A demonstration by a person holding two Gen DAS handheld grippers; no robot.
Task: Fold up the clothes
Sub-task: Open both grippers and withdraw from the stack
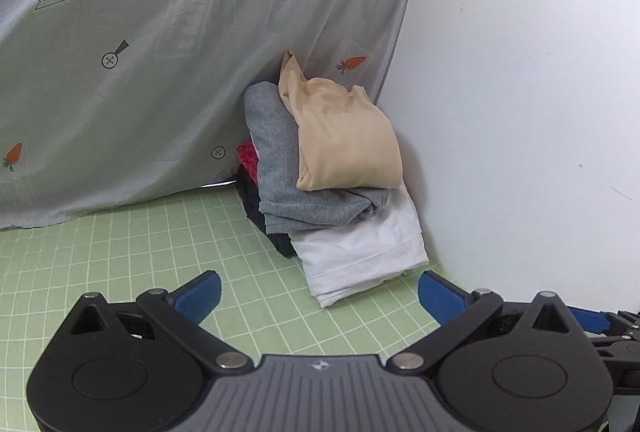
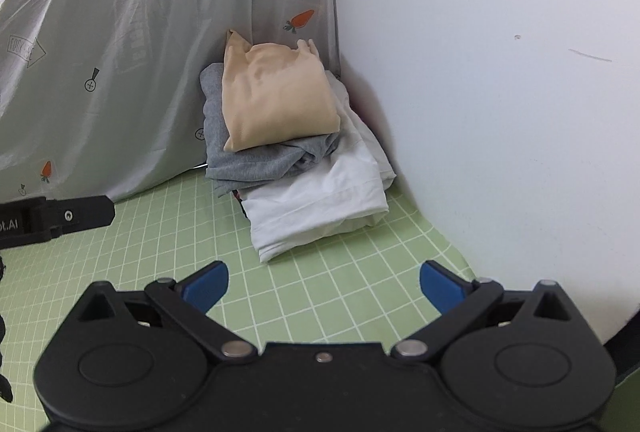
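Here, both my hand-held grippers hang spread and empty above the green grid surface (image 1: 120,252).

The folded clothes pile (image 1: 340,191), beige piece (image 2: 276,103) on top, sits against the white wall (image 1: 520,91), ahead of my left hand-held gripper (image 1: 320,296) and right hand-held gripper (image 2: 324,284).

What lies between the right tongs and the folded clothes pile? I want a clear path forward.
Only bare green grid mat, as the right wrist view shows. The right tongs are open, and the clothes pile sits just ahead against the wall.

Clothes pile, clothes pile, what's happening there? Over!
Left gripper and right gripper open, empty. Folded pile stacked in corner, beige piece on top. Green mat between is bare.
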